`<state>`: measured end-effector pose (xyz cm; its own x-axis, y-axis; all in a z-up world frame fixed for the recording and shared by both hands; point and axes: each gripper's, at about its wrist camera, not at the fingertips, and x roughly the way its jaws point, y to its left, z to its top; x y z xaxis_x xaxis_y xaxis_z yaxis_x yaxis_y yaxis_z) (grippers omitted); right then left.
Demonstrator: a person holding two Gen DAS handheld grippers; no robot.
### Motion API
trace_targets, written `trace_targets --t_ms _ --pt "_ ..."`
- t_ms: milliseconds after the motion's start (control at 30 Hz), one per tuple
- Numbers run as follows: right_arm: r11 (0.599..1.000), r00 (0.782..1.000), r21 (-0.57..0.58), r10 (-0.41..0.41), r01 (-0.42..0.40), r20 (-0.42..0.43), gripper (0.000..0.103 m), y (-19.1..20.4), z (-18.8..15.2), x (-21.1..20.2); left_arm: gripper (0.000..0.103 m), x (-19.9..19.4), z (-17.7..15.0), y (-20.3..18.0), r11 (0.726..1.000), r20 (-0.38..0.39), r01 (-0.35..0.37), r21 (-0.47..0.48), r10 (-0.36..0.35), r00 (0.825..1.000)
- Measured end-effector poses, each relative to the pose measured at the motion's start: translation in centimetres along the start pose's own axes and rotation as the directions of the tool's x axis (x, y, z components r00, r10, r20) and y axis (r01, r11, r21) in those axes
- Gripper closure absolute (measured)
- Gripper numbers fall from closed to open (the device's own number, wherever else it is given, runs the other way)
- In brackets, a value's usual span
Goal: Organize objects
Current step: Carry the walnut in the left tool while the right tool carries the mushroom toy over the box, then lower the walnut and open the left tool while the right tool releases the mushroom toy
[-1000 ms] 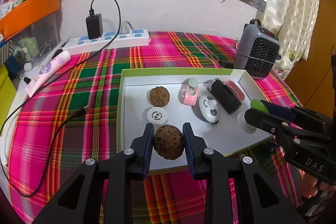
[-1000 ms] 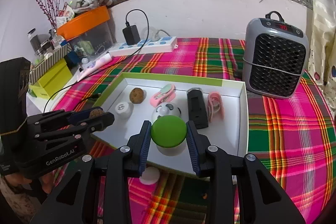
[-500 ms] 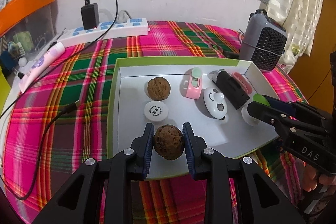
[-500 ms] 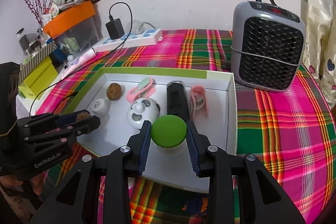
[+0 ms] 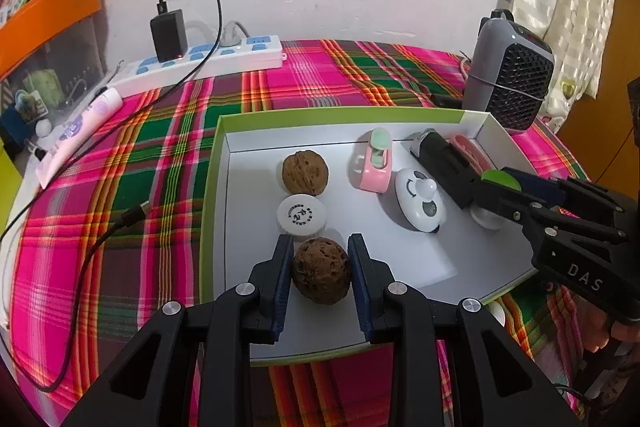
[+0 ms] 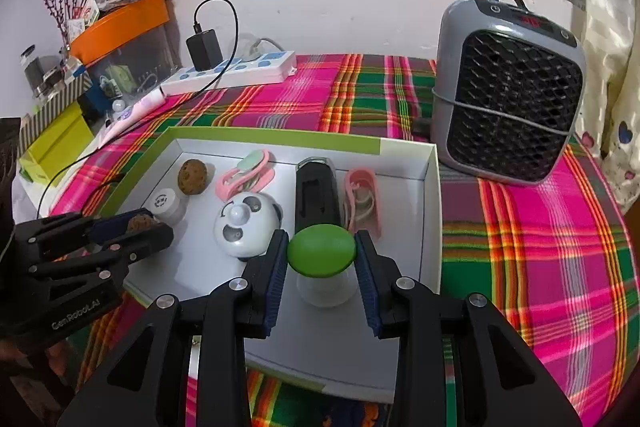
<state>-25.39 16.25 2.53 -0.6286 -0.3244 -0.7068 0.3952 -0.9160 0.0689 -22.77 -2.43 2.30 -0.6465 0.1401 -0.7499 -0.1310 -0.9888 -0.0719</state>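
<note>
1. The left gripper [image 5: 320, 269] has its jaws closed on a dark walnut [image 5: 321, 270], pads pressing both sides, held over the near left part of the tray [image 5: 212, 187].
2. The right gripper [image 6: 322, 259] has its jaws closed on the green cap of a mushroom toy [image 6: 322, 250], held by the cap; its white base hangs just above the tray floor near the front right, though contact with the floor cannot be told.
3. The tray is a shallow white box with a green rim, sitting on a plaid cloth [image 5: 140, 147] over the tabletop.
4. Inside it, a second walnut [image 5: 305, 171] lies near the back left, with a white round cap [image 5: 301, 214] just in front of it.
5. A pink clip [image 5: 374, 163] lies at the back middle; a panda toy [image 5: 420, 201] sits in front of it.
6. A black block [image 6: 318, 195] lies lengthwise right of the panda, and a pink holder [image 6: 362, 197] lies beside it along the right wall.
7. Outside the tray, a grey heater [image 6: 508, 103] stands at the back right.
8. A power strip [image 5: 208, 61] with a black charger [image 5: 169, 35] lies by the wall.
</note>
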Motion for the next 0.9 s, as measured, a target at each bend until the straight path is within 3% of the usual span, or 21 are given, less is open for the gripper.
trace_targets --t_ms 67,900 --pt "0.999 1.0 -0.021 -0.029 0.03 0.005 0.068 0.2 -0.1 0.1 0.077 0.1 0.0 -0.1 1.0 -0.001 -0.008 0.007 0.008 1.0" --pt "1.0 1.0 0.026 0.007 -0.007 -0.014 0.068 -1.0 -0.2 0.2 0.077 0.1 0.0 -0.1 1.0 0.009 0.002 0.004 -0.002 1.0"
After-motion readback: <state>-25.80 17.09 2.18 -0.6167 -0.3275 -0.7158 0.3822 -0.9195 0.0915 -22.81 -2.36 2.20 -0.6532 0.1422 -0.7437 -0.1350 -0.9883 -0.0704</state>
